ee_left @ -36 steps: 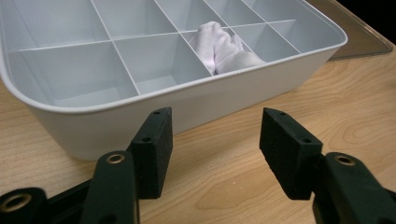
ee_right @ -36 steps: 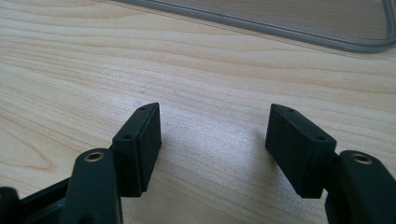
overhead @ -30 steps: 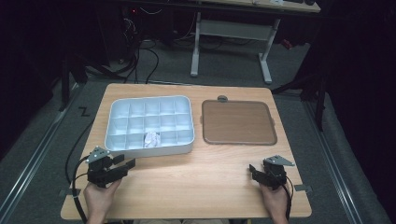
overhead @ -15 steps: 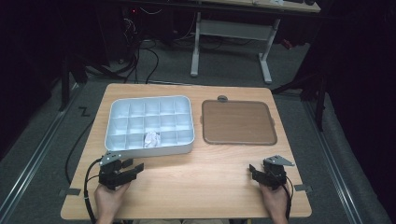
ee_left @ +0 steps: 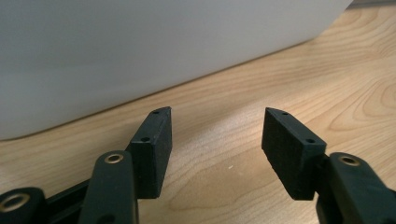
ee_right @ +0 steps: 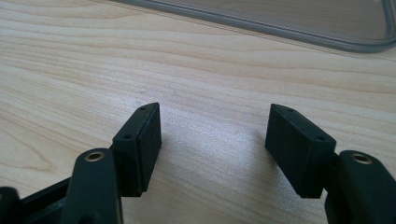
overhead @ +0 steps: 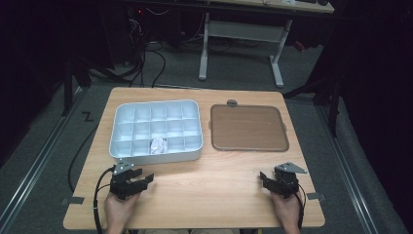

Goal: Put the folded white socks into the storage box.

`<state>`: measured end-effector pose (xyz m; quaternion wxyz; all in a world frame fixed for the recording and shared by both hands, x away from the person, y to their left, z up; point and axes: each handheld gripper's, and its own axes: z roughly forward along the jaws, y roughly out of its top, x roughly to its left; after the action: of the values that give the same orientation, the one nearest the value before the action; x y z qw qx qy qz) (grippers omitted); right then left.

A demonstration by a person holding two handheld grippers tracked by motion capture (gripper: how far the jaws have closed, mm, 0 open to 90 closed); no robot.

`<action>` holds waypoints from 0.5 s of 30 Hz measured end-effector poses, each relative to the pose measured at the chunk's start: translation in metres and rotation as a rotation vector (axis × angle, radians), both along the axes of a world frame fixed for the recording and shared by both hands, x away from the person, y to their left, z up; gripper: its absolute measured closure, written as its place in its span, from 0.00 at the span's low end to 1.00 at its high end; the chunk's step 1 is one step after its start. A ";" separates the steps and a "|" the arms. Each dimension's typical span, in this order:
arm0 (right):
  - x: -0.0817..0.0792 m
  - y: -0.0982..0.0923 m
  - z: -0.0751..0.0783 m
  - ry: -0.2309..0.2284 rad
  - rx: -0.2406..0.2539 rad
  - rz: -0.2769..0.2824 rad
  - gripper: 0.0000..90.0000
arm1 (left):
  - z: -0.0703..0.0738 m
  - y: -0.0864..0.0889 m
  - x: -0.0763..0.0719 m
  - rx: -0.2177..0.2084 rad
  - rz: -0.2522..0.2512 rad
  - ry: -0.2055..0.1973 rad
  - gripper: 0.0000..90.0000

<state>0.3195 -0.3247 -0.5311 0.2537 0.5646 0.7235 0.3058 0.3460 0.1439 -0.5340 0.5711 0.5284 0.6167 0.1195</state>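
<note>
From the high view, the white compartment tray [overhead: 157, 130] sits on the left half of the bench [overhead: 204, 195], with one crumpled white wad [overhead: 158, 145] in a cell of its near row; the other cells look empty. Beside it to the right lies a flat brown lid [overhead: 248, 127], apart from the tray. The left hand-held gripper [overhead: 141, 181] rests just before the tray's near wall, the right hand-held gripper [overhead: 267, 178] well off to the right.

In the left gripper view, the jaws stand released with bare wood between them, the tray's smooth wall [ee_left: 140, 51] close ahead. I'd guess it is light, stiff plastic and slippery; the rim is the place to pinch. The wad looks soft and nearly weightless.

In the right gripper view, the jaws are released too, the lid's edge [ee_right: 280, 28] beyond.
</note>
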 end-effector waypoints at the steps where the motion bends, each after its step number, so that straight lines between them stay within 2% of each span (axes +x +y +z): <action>1: 0.000 0.000 0.000 0.000 0.000 0.000 0.41 | -0.002 0.000 0.000 0.009 -0.002 0.001 0.48; 6: 0.000 0.000 0.000 0.000 0.000 0.000 0.41 | -0.005 -0.001 0.001 0.015 0.009 -0.002 0.48; 10: 0.000 0.000 0.000 0.000 0.000 0.000 0.41 | -0.007 -0.003 0.001 0.020 0.014 -0.027 0.47; 15: 0.000 0.000 0.000 0.000 0.000 0.000 0.41 | -0.009 -0.006 0.000 0.050 0.014 -0.041 0.46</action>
<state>0.3194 -0.3246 -0.5311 0.2537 0.5648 0.7233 0.3058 0.3459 0.1382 -0.5425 0.5694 0.5356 0.6055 0.1494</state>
